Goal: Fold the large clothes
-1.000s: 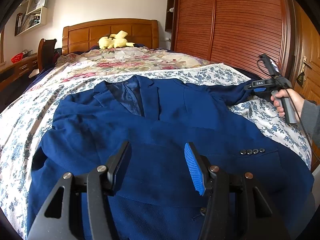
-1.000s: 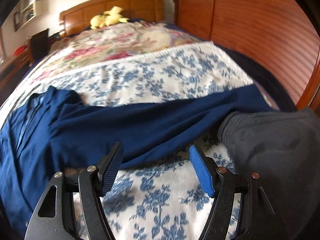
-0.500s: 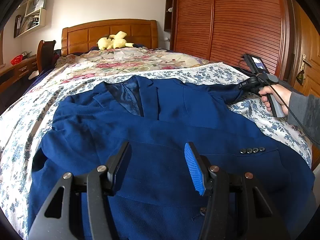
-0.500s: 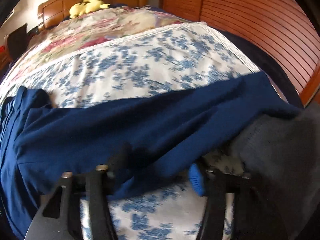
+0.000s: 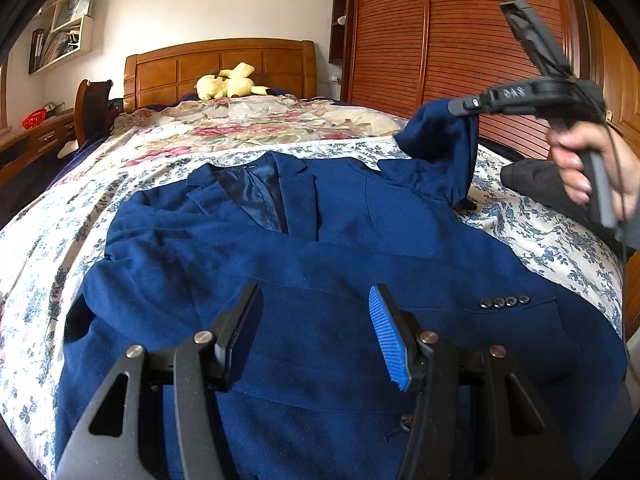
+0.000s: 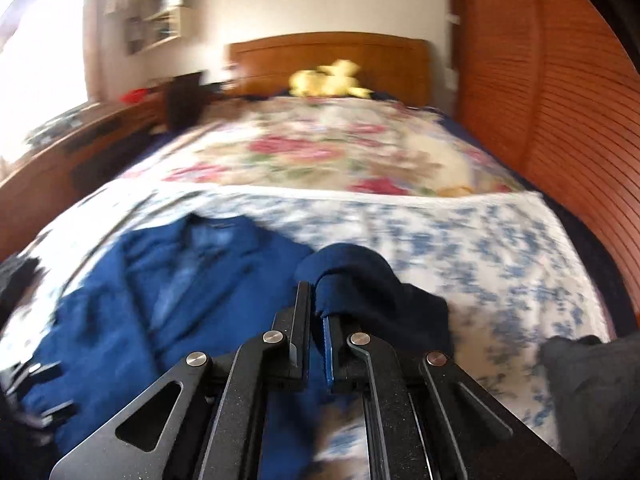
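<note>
A large blue suit jacket (image 5: 320, 264) lies face up on the bed, collar toward the headboard; it also shows in the right wrist view (image 6: 160, 300). My left gripper (image 5: 316, 332) is open and empty, hovering just above the jacket's lower front. My right gripper (image 6: 316, 312) is shut on the jacket's right sleeve (image 6: 352, 272) and holds it lifted off the bed. In the left wrist view the right gripper (image 5: 464, 106) holds that sleeve (image 5: 440, 152) up at the right, above the shoulder. A row of sleeve buttons (image 5: 504, 301) shows on the jacket's lower right.
The bed has a blue floral sheet (image 5: 560, 240) and a pink floral quilt (image 5: 260, 120). A yellow plush toy (image 5: 228, 82) sits by the wooden headboard (image 5: 220, 64). A dark grey garment (image 5: 536, 184) lies at the right edge. A wooden wardrobe (image 5: 460, 40) stands close on the right.
My right gripper came down over the sleeve, shut on it and raised it off the bed, swinging toward the jacket. My left gripper has stayed still and open.
</note>
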`<state>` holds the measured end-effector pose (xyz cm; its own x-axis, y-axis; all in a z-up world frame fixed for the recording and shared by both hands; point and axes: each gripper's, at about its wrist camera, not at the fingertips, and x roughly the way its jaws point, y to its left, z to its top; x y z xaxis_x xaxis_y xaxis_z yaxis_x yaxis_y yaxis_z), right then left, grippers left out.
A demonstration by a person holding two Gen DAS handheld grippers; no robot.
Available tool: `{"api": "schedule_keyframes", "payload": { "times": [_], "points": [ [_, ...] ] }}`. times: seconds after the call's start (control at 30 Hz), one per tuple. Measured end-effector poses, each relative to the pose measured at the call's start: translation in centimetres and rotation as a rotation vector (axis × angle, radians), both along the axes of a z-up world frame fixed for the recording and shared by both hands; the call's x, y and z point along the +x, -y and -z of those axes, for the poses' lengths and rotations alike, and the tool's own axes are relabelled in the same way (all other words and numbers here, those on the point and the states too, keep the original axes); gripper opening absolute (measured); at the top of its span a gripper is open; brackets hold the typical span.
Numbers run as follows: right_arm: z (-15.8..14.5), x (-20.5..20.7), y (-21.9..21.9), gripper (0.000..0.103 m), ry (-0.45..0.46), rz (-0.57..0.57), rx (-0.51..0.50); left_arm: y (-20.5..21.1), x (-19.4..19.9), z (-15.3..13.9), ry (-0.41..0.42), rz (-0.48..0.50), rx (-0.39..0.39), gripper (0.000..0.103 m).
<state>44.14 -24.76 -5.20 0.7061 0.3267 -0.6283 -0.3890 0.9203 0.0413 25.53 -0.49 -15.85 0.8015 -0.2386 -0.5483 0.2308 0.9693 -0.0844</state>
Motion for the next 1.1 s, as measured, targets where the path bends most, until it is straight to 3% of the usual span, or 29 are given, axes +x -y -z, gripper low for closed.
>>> {"api": "schedule_keyframes", "payload": {
  "times": [0.17, 0.33, 0.43, 0.57, 0.6, 0.83, 1.1],
  "points": [
    [2.0, -3.9, -3.6, 0.002, -0.064, -0.112, -0.054, -0.1, 0.0, -0.1, 0.000, 0.000, 0.001, 0.054],
    [5.0, -5.4, -3.5, 0.003, -0.136, -0.108, -0.122, 0.0, 0.0, -0.1, 0.001, 0.000, 0.002, 0.054],
    [5.5, -6.6, -2.9, 0.009, -0.144, -0.088, -0.166, 0.0, 0.0, -0.1, 0.000, 0.000, 0.002, 0.054],
    [3.9, -7.7, -1.6, 0.041, -0.100, -0.075, -0.160, 0.0, 0.0, 0.0, 0.000, 0.001, 0.004, 0.054],
    [3.4, -7.8, -1.1, 0.044, -0.080, -0.064, -0.153, 0.0, 0.0, 0.0, 0.000, 0.001, 0.004, 0.054],
    [2.0, -4.3, 2.3, 0.048, -0.043, 0.049, -0.167, 0.1, 0.0, 0.0, 0.000, 0.000, 0.004, 0.054],
    [6.9, 1.6, 5.1, 0.048, -0.150, 0.161, -0.199, -0.1, 0.0, 0.0, -0.003, 0.002, 0.005, 0.054]
  ]
}}
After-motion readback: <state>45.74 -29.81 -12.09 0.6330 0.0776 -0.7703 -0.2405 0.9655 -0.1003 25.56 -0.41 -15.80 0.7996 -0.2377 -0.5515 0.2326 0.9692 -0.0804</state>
